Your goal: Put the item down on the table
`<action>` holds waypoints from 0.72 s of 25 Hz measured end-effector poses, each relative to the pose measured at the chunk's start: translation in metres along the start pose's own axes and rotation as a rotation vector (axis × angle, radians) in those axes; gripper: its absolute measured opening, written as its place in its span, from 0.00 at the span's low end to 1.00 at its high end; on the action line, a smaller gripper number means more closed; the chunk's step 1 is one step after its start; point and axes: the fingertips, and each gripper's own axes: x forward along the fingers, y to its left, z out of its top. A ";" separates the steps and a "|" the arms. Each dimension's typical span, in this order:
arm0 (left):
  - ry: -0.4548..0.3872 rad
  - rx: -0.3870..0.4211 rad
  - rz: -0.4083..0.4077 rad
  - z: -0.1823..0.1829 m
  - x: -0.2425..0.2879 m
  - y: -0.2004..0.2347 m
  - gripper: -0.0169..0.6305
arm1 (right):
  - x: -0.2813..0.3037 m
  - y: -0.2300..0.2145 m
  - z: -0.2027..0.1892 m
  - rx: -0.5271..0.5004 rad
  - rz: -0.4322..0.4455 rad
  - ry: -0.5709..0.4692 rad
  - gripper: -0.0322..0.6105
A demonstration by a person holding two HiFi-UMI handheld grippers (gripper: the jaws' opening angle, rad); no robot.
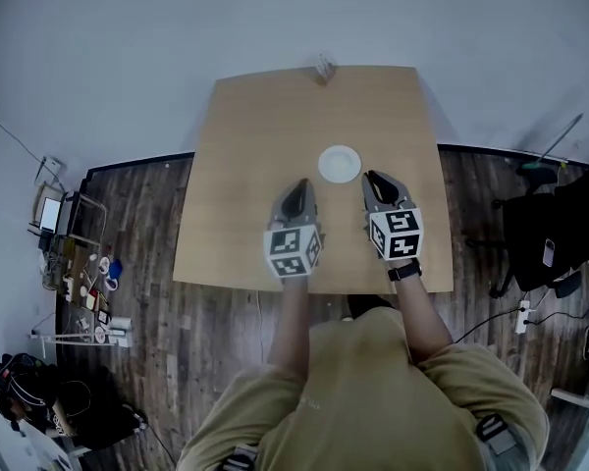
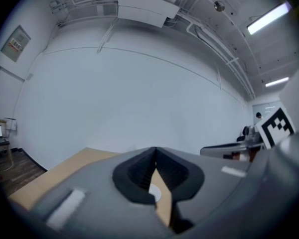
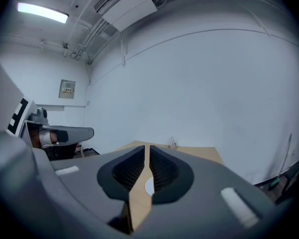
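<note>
Item: a white round disc point(image 1: 340, 164) lies flat on the wooden table point(image 1: 245, 135), near its middle, just ahead of both grippers.
Left gripper point(image 1: 296, 196): jaws closed tip to tip, nothing between them; near the disc, not touching it.
Right gripper point(image 1: 375, 180): jaws drawn to a thin slit, empty; just beside the disc.
Far table edge: a small object point(image 1: 323, 67), too small to identify.

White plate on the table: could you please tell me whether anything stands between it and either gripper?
Nothing visible does. The white plate lies on the table just ahead of the left gripper and right gripper, with only bare wood between.
</note>
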 end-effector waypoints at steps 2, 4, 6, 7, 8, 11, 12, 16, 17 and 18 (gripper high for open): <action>-0.010 0.016 0.001 0.009 -0.006 0.002 0.03 | -0.007 0.001 0.014 -0.006 -0.009 -0.034 0.09; -0.029 0.031 0.006 0.021 -0.012 0.005 0.03 | -0.014 0.004 0.029 -0.011 -0.011 -0.072 0.07; -0.054 0.042 0.008 0.033 -0.020 0.006 0.03 | -0.021 0.008 0.042 -0.015 -0.014 -0.103 0.06; -0.064 0.047 0.006 0.038 -0.023 0.006 0.03 | -0.024 0.009 0.046 -0.020 -0.017 -0.112 0.06; -0.071 0.053 0.003 0.042 -0.026 0.005 0.03 | -0.027 0.011 0.050 -0.027 -0.020 -0.116 0.06; -0.079 0.066 -0.005 0.047 -0.033 0.004 0.03 | -0.035 0.014 0.057 -0.053 -0.038 -0.121 0.06; -0.079 0.069 -0.005 0.047 -0.035 0.005 0.03 | -0.038 0.014 0.059 -0.060 -0.046 -0.123 0.06; -0.074 0.068 -0.007 0.044 -0.041 0.007 0.03 | -0.048 0.014 0.062 -0.072 -0.067 -0.129 0.06; -0.075 0.068 -0.008 0.044 -0.042 0.007 0.03 | -0.050 0.014 0.062 -0.072 -0.071 -0.129 0.06; -0.076 0.067 -0.009 0.044 -0.043 0.008 0.03 | -0.051 0.014 0.061 -0.072 -0.075 -0.130 0.06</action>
